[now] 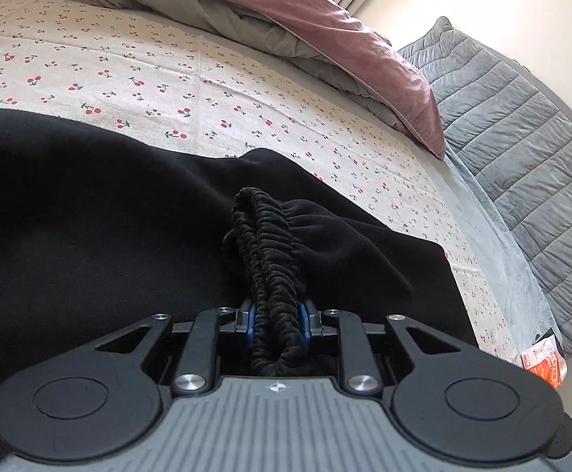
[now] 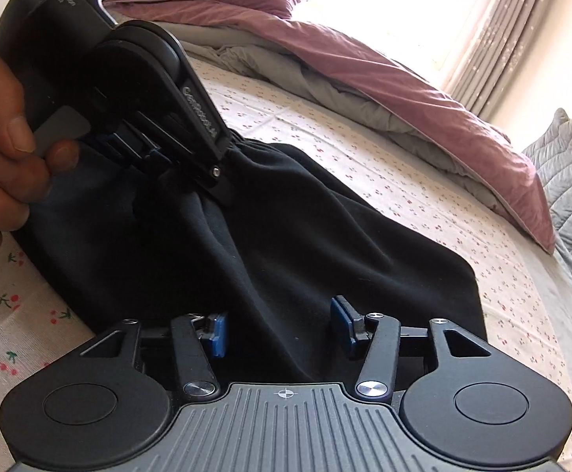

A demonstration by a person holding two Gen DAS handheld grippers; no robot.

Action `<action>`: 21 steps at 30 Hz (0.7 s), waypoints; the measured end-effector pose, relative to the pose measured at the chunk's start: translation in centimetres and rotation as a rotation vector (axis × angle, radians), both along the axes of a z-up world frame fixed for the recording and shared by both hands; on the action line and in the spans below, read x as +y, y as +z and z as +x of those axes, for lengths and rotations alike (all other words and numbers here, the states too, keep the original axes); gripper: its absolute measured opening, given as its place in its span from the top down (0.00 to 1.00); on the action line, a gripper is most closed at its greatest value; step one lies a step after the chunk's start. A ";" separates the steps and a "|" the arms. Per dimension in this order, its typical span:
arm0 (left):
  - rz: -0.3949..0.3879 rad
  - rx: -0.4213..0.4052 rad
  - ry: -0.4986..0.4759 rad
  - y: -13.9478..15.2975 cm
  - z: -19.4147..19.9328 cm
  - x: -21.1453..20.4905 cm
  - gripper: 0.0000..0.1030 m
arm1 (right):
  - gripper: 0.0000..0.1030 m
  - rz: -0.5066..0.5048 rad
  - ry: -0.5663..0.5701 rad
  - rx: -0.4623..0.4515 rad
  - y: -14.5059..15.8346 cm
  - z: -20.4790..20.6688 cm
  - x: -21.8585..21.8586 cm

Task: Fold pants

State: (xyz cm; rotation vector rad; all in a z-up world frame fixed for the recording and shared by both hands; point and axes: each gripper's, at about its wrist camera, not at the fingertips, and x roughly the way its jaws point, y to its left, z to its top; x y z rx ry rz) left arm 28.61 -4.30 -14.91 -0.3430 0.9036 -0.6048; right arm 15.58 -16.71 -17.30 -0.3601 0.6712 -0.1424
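Black pants lie on a cherry-print sheet on a bed. My left gripper is shut on the bunched elastic waistband, which stands up between its blue pads. From the right wrist view the left gripper shows at upper left, held by a person's hand and pinching the pants at the waistband. My right gripper is open; its blue pads stand apart over the black cloth without pressing on it.
A mauve and grey duvet is heaped at the far side of the bed. A grey quilted cover lies to the right. An orange and white packet sits at the bed's right edge. Curtains hang by a bright window.
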 end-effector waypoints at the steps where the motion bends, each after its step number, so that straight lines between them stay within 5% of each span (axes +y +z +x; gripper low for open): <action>1: -0.020 -0.018 -0.007 0.4 -0.3 -0.1 0.85 | 0.46 0.007 -0.004 -0.007 0.1 -0.1 -0.6; 3: -0.055 -0.051 -0.025 1.5 -0.8 -0.3 0.85 | 0.46 0.008 -0.009 -0.034 0.2 -0.7 -1.5; 7: -0.074 -0.021 -0.032 3.0 -0.8 -1.4 0.86 | 0.44 -0.147 0.007 -0.169 0.5 -3.4 -1.3; 10: -0.061 -0.007 -0.007 3.8 -0.9 -1.9 0.86 | 0.41 -0.204 0.037 -0.180 -0.5 -4.1 -1.3; 15: -0.024 0.070 0.059 7.0 -0.7 -4.5 0.87 | 0.37 -0.127 0.054 -0.166 -0.6 -4.5 -2.1; 21: 0.066 0.020 -0.019 14.8 -2.3 -12.3 0.88 | 0.38 -0.007 -0.050 -0.215 1.5 -4.0 -5.4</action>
